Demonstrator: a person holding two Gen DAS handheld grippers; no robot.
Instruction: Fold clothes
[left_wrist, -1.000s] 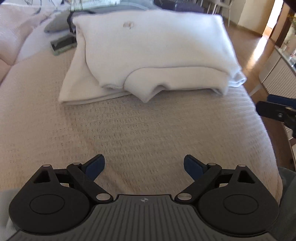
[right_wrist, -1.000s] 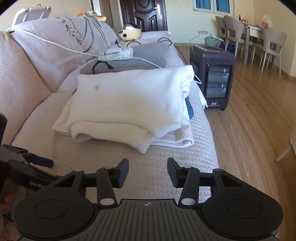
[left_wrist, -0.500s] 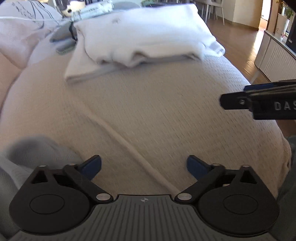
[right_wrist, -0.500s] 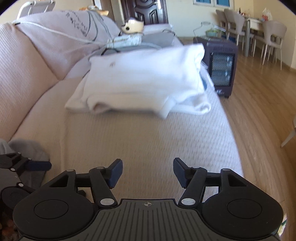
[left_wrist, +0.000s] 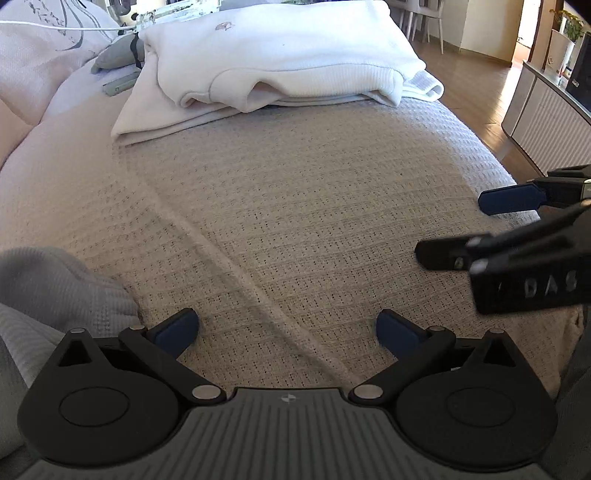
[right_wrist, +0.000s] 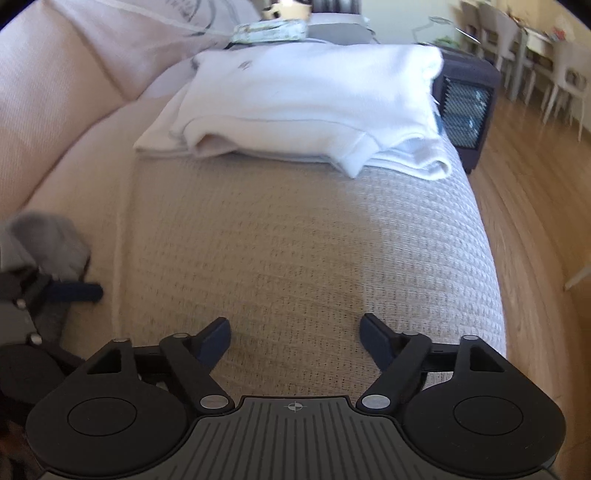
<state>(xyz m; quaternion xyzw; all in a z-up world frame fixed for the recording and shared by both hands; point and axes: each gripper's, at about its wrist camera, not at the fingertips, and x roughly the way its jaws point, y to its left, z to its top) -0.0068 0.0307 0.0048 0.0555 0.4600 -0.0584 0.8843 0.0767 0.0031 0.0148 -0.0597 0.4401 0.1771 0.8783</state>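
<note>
Entry: sofa seat (left_wrist: 295, 206) under a woven beige cover, 2 hand-held tongs above its bare middle. Left tongs (left_wrist: 287, 328): jaws spread to their widest, nothing between them. Right tongs (right_wrist: 295, 334): jaws opening, only the cover beneath them, nothing held. Folded white garments (left_wrist: 280, 55): a stack of 2 at 12 o'clock in both wrist views, well apart from both tongs; we judge these finished. Grey garment (left_wrist: 51, 288): crumpled at 9 o'clock in the left wrist view, just beside the left tongs' left finger, unfolded. Step in hand, as we judge it: the reach for the next piece. The next move calls for the left tongs to swing toward 9 o'clock, pinch an edge of the grey cloth and draw it onto the bare cover, where we can spread it flat.
</note>
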